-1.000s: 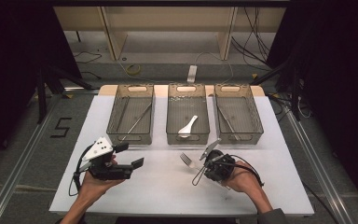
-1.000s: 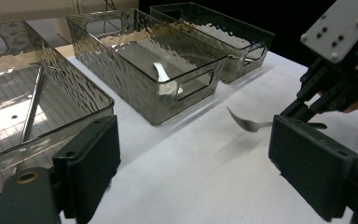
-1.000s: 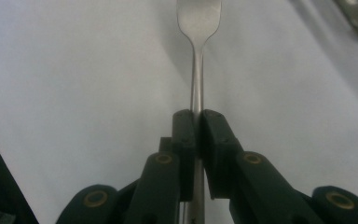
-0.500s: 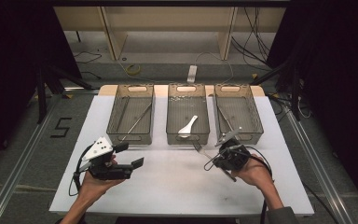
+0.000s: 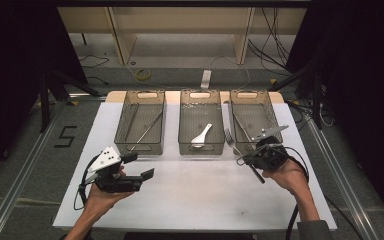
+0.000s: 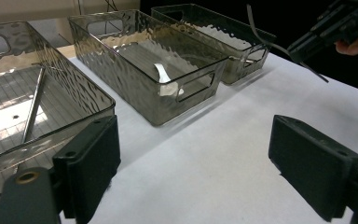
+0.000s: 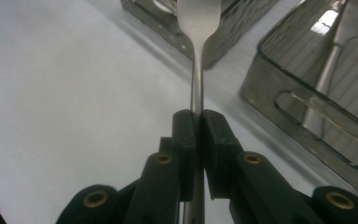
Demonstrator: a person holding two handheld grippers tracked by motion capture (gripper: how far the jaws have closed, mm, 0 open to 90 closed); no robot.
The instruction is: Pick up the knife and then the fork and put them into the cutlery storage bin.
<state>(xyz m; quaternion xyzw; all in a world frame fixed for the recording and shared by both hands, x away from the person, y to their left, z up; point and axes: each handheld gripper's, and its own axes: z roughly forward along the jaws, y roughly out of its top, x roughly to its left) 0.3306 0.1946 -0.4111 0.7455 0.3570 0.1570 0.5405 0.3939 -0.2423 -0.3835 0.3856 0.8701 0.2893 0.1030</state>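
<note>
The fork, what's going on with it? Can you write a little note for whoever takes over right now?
Right tool: shut on the fork, gripping its handle, lifted off the white table near the right bin.
Left tool: open, nothing in it, held over the table's near left.
Bins: left bin holds a long thin metal utensil, middle bin a white spoon, right bin a metal utensil.
Done: fork picked up.
Left: probably drop the fork into the right bin.
</note>
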